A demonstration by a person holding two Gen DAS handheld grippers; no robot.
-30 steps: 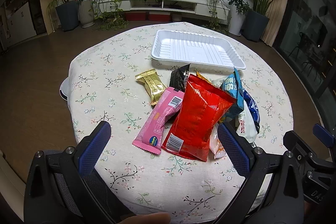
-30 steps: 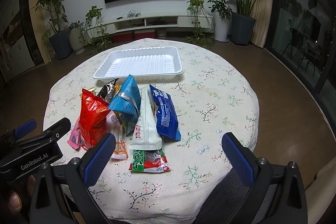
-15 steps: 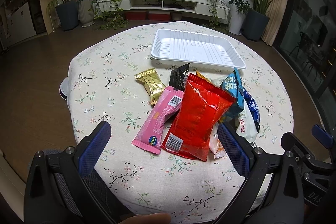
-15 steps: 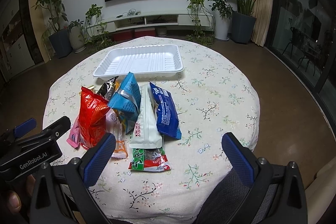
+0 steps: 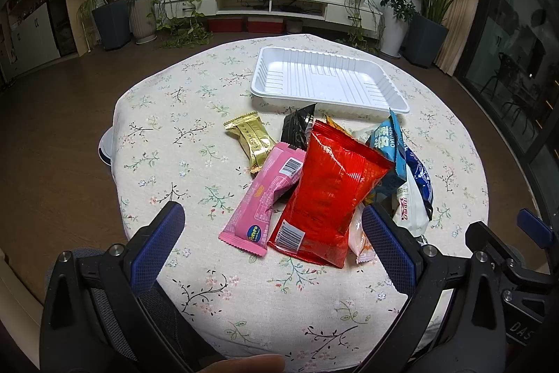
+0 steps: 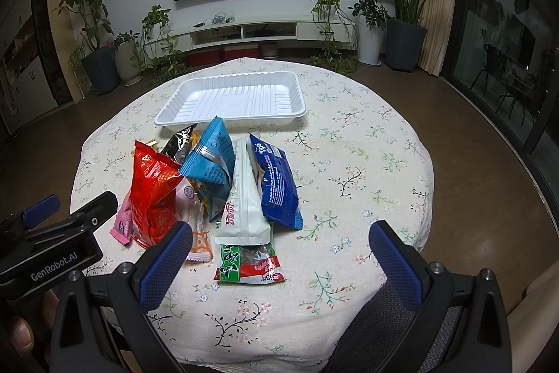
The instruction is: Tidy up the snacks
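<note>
Basically, nothing is gripped yet; both grippers are hovering at the near edge of the round table in the floral cloth (image 5: pixel 174 135).

Left wrist view: left gripper (image 5: pixel 272 243) is sitting with its blue-padded fingers (image 5: pixel 157 250) spread wide apart, empty. The glossy red foil snack bag (image 5: pixel 332 191) is lying straight ahead between the finger lines, long axis running away from the camera toward the empty white ribbed plastic tray (image 5: pixel 325 83) at the far side. The pink wrapped bar (image 5: pixel 265 198) is lying just left of it, partly under it, roughly parallel. The gold wrapper (image 5: pixel 249 138) is lying apart, further left.

Right wrist view: right gripper (image 6: pixel 276 254) is also showing fingers (image 6: pixel 394 261) wide apart, nothing held. The green-and-red packet (image 6: pixel 248 263) is nearest, just ahead between the fingers, lying crosswise. The white pouch (image 6: pixel 242 201) and dark blue pack (image 6: pixel 276 184) are running lengthwise toward the tray (image 6: pixel 230 97).

Judgement: left is nearer the red bag, right nearer the green packet.
</note>
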